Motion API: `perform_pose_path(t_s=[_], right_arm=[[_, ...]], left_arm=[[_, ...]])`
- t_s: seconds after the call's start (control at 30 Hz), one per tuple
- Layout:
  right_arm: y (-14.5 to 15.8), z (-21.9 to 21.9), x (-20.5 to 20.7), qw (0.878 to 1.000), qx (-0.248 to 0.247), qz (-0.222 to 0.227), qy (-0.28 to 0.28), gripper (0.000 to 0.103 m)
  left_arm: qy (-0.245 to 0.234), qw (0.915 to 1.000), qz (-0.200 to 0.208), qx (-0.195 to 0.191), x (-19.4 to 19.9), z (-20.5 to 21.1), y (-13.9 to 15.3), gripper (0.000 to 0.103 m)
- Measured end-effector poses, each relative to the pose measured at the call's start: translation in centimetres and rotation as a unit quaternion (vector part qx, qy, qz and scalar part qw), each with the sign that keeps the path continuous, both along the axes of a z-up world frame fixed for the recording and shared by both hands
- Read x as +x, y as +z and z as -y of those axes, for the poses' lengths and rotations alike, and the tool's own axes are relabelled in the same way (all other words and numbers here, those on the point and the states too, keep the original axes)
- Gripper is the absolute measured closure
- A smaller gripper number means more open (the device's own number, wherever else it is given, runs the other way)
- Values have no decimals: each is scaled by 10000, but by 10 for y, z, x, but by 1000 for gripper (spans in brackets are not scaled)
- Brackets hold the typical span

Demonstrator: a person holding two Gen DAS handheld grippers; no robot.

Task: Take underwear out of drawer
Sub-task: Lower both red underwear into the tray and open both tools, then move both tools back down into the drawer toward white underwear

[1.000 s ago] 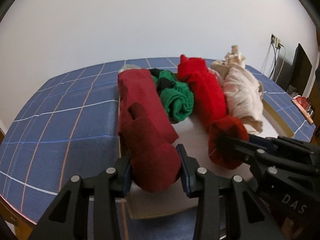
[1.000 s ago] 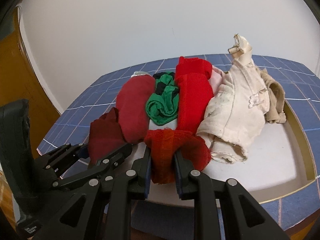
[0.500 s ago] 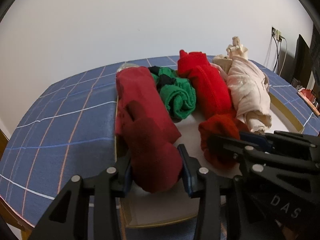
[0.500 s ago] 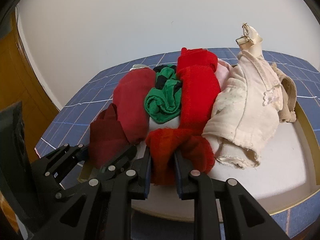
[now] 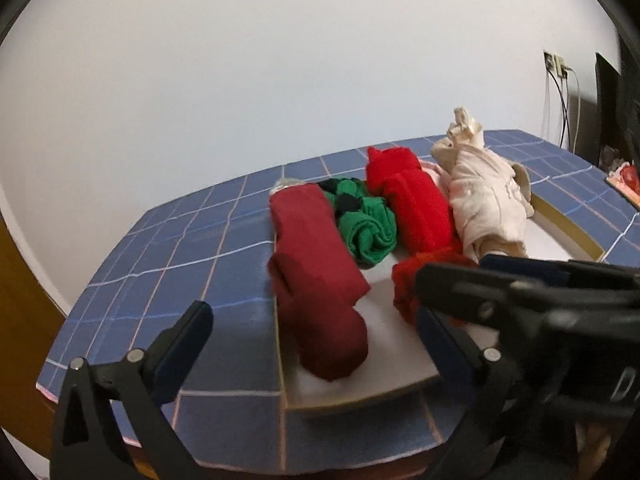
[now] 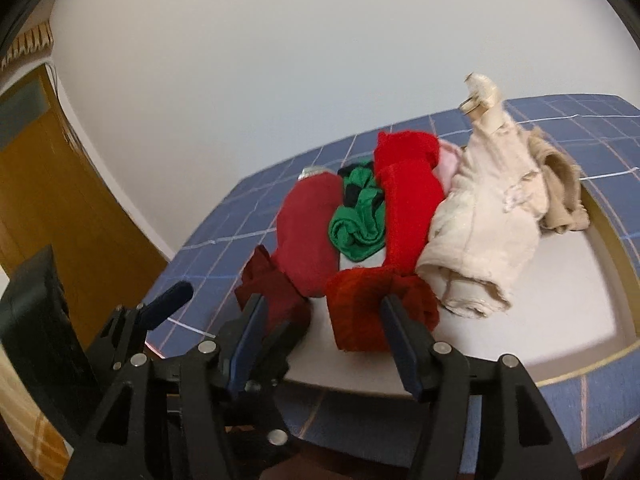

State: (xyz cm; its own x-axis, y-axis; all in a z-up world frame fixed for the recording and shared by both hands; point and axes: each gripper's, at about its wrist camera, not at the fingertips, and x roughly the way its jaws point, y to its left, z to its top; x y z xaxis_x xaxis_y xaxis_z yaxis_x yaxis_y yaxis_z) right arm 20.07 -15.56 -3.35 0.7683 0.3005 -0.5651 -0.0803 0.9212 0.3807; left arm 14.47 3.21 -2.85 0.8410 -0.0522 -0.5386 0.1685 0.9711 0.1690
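Observation:
A shallow white drawer tray [image 5: 384, 388] [image 6: 560, 320] lies on a blue checked tablecloth. In it lie a dark red roll [image 5: 320, 280] [image 6: 308, 236], a green bundle [image 5: 366, 232] [image 6: 358, 224], a bright red roll [image 5: 416, 208] [image 6: 404, 208] and a cream garment [image 5: 488, 204] [image 6: 484, 240]. My left gripper [image 5: 316, 340] is open, its fingers wide on either side of the dark red roll's near end. My right gripper [image 6: 324, 340] is open around the bright red roll's rust-red near end [image 6: 376, 312]; it also crosses the left wrist view [image 5: 520, 296].
The blue tablecloth [image 5: 180, 260] covers the table up to a white wall. A wooden door [image 6: 52, 208] stands at the left. A wall socket with cables [image 5: 556, 68] and a dark screen [image 5: 608, 100] are at the far right. A beige garment [image 6: 560, 192] lies beside the cream one.
Both grippers have opened and let go of the rolls they held. The dark red roll and the bright red roll's end now rest on the tray. Both cameras have drawn back a little.

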Motion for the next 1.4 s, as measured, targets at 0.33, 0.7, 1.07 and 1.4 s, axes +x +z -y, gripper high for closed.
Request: perform_pose_path(t_s=[0.33, 0.7, 1.07, 1.4], right_arm=[[3, 1, -43, 9981, -317, 288, -434, 41], [-2, 5, -86, 9983, -387, 202, -391, 41], [-9, 8, -130, 9976, -425, 242, -488, 41], [-12, 0, -168, 9957, -614, 432, -547, 41]], left_arm=[[159, 9983, -82, -552, -31, -16, 0, 0], [103, 9980, -33, -618, -75, -15, -3, 0], [135, 9968, -78, -784, -113, -16, -13, 0], [125, 9965, -128, -817, -146, -12, -25, 0]])
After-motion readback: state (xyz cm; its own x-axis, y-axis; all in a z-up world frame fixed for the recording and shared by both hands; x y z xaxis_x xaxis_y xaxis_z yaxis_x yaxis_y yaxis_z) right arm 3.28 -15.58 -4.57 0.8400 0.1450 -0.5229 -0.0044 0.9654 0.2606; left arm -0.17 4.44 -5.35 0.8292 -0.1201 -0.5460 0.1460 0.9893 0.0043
